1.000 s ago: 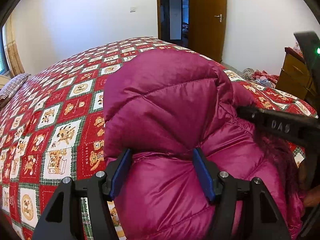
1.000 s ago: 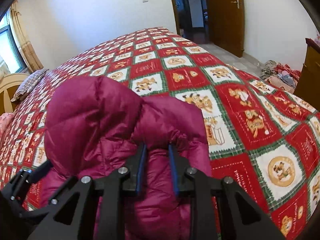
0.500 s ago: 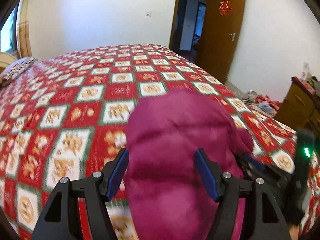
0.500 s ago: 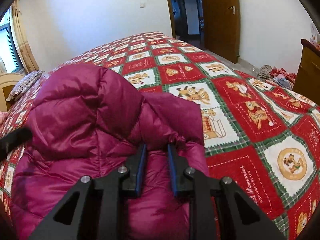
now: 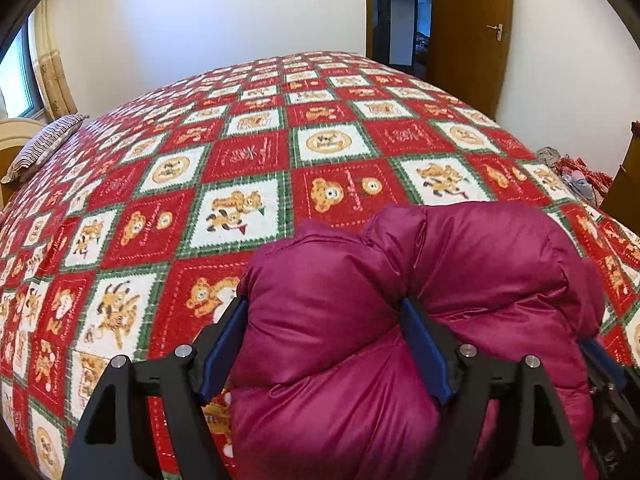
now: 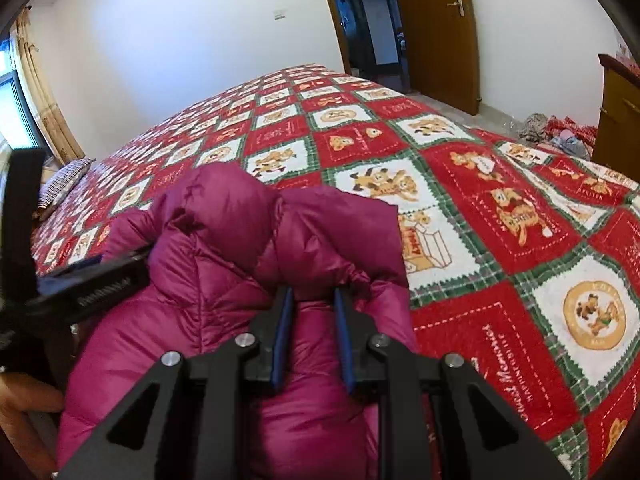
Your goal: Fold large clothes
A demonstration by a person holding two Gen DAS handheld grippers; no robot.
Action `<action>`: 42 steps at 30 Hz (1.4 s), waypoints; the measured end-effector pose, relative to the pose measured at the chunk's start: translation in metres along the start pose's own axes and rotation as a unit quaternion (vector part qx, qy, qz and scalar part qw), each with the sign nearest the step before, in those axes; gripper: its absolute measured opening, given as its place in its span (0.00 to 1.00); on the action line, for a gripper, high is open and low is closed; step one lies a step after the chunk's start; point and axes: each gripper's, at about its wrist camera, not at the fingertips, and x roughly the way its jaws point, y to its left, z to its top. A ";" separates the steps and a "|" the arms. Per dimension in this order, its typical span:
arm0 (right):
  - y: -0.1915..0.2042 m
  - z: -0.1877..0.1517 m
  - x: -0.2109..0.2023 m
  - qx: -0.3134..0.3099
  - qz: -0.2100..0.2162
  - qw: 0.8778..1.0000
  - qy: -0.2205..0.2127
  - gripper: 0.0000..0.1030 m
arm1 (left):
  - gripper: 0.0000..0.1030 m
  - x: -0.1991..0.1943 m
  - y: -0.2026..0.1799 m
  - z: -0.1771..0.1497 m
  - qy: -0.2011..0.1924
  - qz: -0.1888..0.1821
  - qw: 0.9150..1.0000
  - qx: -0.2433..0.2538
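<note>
The magenta down jacket (image 5: 420, 300) is bunched into a thick, puffy roll at the near edge of the bed, resting on the red-and-white bear-print quilt (image 5: 248, 160). In the left wrist view its long axis runs side to side — across the bed's near edge rather than toward the far wall — with one rounded fold at the left end and a larger hump toward the right. In the right wrist view the same bundle (image 6: 240, 272) rises to a peak that points away toward the far wall.

The left gripper (image 5: 324, 320) has its blue-lined fingers set wide, a fat fold of the jacket filling the gap and pressing against both pads. The right gripper (image 6: 312, 304) is nearly closed, its fingers pinching a narrower gathered ridge of the padded fabric. The two grips sit close together on the bundle.

Further out, a striped pillow (image 5: 44, 146) lies at the bed's left side by a curtained window (image 5: 24, 76). A brown wooden door (image 5: 472, 28) stands open past the far corner.
</note>
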 end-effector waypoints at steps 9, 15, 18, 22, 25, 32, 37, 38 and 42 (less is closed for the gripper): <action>0.004 0.000 0.001 -0.026 -0.009 0.999 0.016 0.21 | 0.77 -0.003 -0.012 -0.005 -0.011 0.042 0.998 0.036; 0.015 0.019 -0.016 -0.081 -0.025 0.996 0.042 0.22 | 0.77 -0.005 -0.014 -0.005 -0.016 0.052 0.998 0.043; 0.022 0.039 -0.032 -0.089 -0.021 0.996 0.024 0.22 | 0.77 -0.006 -0.015 -0.005 -0.018 0.056 0.997 0.045; 0.030 0.067 -0.027 -0.073 -0.025 0.996 0.039 0.24 | 0.77 -0.007 -0.016 -0.005 -0.020 0.059 0.997 0.046; 0.028 0.067 0.005 -0.053 -0.040 0.995 0.072 0.24 | 0.77 -0.008 -0.018 -0.004 -0.023 0.067 0.996 0.050; 0.001 0.039 0.041 -0.012 -0.022 0.997 0.073 0.21 | 0.77 -0.006 -0.018 -0.003 -0.021 0.068 0.996 0.047; 0.007 0.040 0.037 -0.024 -0.032 0.996 0.076 0.21 | 0.77 -0.008 -0.017 -0.003 -0.018 0.063 0.997 0.048; 0.009 0.041 0.035 -0.030 -0.034 0.996 0.077 0.22 | 0.77 -0.010 -0.013 -0.002 -0.017 0.053 0.998 0.044; -0.002 0.044 0.005 0.000 -0.010 0.997 0.077 0.31 | 0.77 -0.032 0.008 -0.006 -0.032 0.015 0.999 0.028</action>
